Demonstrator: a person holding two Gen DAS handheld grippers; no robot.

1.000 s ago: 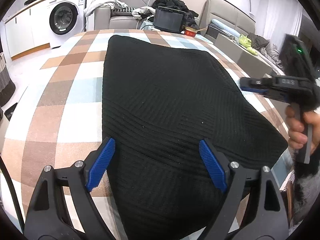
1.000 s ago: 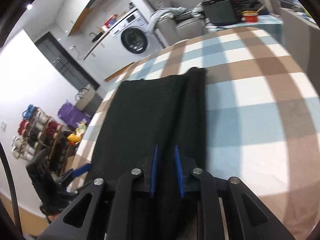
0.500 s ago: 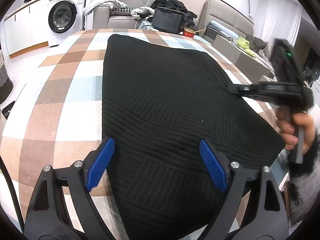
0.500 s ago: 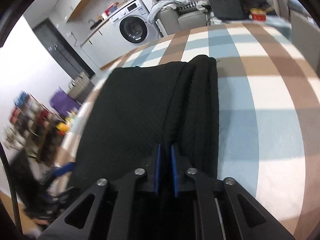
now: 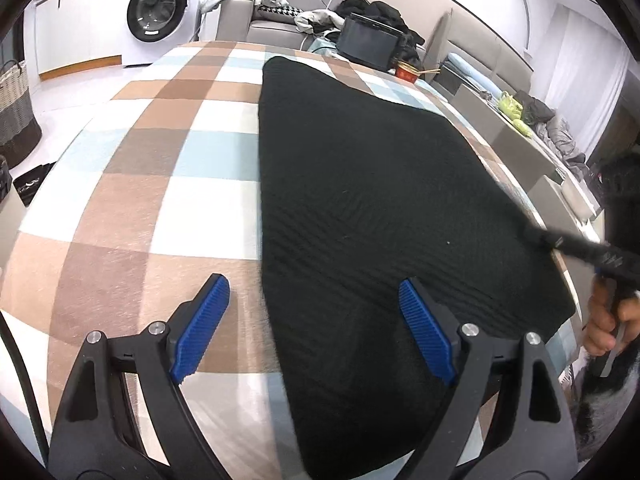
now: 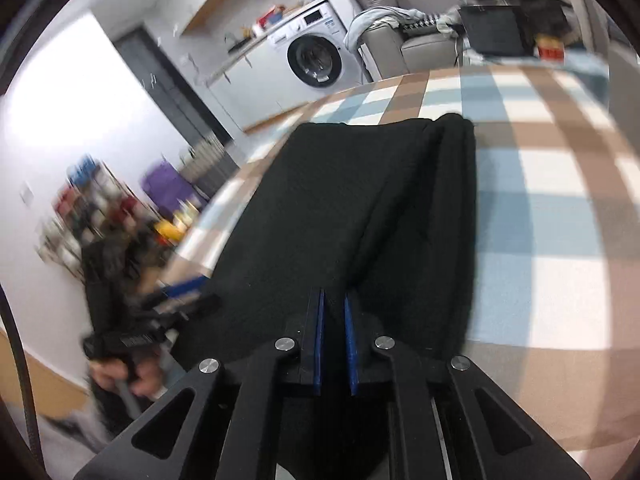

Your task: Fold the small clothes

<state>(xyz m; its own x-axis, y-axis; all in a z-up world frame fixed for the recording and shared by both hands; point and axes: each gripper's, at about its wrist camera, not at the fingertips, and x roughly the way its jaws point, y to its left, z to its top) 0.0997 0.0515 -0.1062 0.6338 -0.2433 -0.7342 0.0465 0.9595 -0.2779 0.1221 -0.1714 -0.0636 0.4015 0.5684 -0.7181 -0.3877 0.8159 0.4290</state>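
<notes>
We see a black knit garment [image 5: 372,216] spread flat across a checked brown, blue and white cloth [image 5: 152,208] that covers the table. In the left wrist view it runs from about 12 o'clock down to 6 o'clock, filling the middle and right of the frame.

Our left gripper [image 5: 316,324] stands wide, its blue pads [image 5: 200,328] well apart. The left pad sits over the checked cloth just beside the garment's edge and the right pad over the garment itself; we cannot tell whether either touches.

Our right gripper [image 6: 334,340] is narrowed to a thin slot and pinches the near edge of the garment, which rises in a raised fold along its right side toward 12 o'clock. In the left wrist view that gripper appears blurred at 3 o'clock, with the hand [image 5: 608,320] holding it just below.

A washing machine [image 5: 160,8] stands at 11 o'clock, a sofa [image 5: 272,24] piled with clothes at 12 o'clock, and a red bowl [image 5: 408,72] by the table's far end.
</notes>
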